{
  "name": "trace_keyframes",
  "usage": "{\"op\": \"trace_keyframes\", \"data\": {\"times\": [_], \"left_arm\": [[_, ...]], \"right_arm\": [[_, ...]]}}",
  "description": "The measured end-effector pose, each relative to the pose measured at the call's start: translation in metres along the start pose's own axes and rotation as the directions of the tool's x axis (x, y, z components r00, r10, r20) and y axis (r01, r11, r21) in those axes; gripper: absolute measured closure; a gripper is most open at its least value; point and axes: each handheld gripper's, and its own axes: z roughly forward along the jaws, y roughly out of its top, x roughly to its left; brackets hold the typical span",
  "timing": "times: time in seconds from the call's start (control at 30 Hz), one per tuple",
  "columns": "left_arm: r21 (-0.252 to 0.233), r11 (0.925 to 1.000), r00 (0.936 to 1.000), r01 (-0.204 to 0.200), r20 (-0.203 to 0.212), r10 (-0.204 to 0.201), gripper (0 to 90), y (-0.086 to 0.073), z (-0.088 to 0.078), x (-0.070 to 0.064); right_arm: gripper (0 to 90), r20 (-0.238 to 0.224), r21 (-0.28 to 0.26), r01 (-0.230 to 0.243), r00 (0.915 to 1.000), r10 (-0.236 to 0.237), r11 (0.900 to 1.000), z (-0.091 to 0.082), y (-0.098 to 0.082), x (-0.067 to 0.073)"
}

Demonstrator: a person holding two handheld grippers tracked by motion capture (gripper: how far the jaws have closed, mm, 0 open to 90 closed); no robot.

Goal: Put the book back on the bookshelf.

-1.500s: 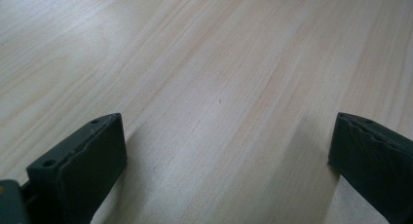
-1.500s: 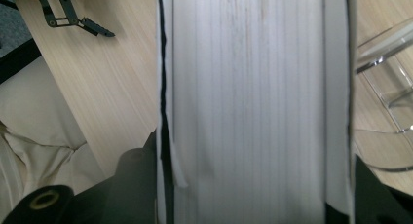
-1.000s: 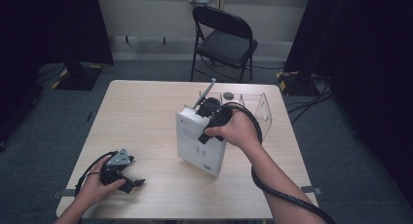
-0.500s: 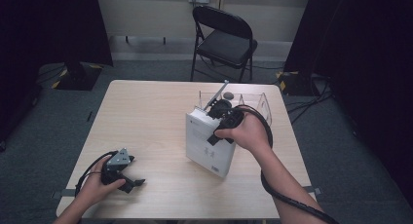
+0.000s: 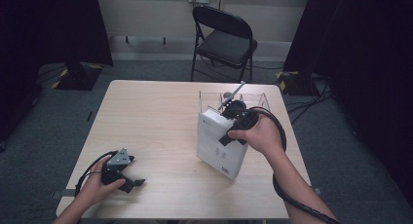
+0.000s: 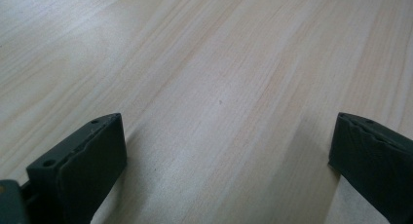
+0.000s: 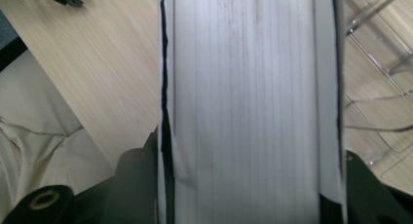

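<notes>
A thick white book (image 5: 219,145) stands tilted over the right half of the wooden table (image 5: 156,117). My right gripper (image 5: 233,129) is shut on its upper edge. In the right gripper view the book's page edge (image 7: 248,97) runs up between the two black jaws, which press on its covers. A clear plastic rack (image 5: 254,100) stands just behind the book, close to it. My left gripper (image 5: 132,184) rests on the table near the front left corner. Its jaws stand wide open over bare wood (image 6: 226,136).
A black folding chair (image 5: 224,39) stands beyond the table's far edge. Cables lie on the floor at the right. The rack's clear dividers (image 7: 377,87) lie right of the book in the right gripper view, and the person's light clothing (image 7: 39,126) is at the left.
My right hand has carried the book to the right, closer to the clear rack. The left hand and its gripper have stayed put.
</notes>
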Motion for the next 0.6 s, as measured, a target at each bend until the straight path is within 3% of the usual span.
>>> {"op": "trace_keyframes", "data": {"times": [0.2, 0.3, 0.6], "left_arm": [[0.003, 1.0, 1.0, 0.005, 0.004, -0.005, 0.0, 0.001, 0.001, 0.0], [0.004, 0.9999, 0.9999, -0.01, -0.005, 0.01, 0.0, 0.001, 0.0, 0.001], [0.004, 1.0, 1.0, -0.004, 0.004, 0.004, 0.0, 0.001, 0.001, 0.001]], "right_arm": [[52.3, 0.016, 0.004, -0.03, 0.9994, 0.03, 1.0, -0.006, -0.012, -0.006], [52.3, 0.022, 0.002, -0.031, 0.9993, 0.031, 1.0, -0.007, -0.015, -0.007], [52.3, 0.031, -0.004, -0.046, 0.9985, 0.046, 0.999, -0.012, -0.026, -0.009]]}}
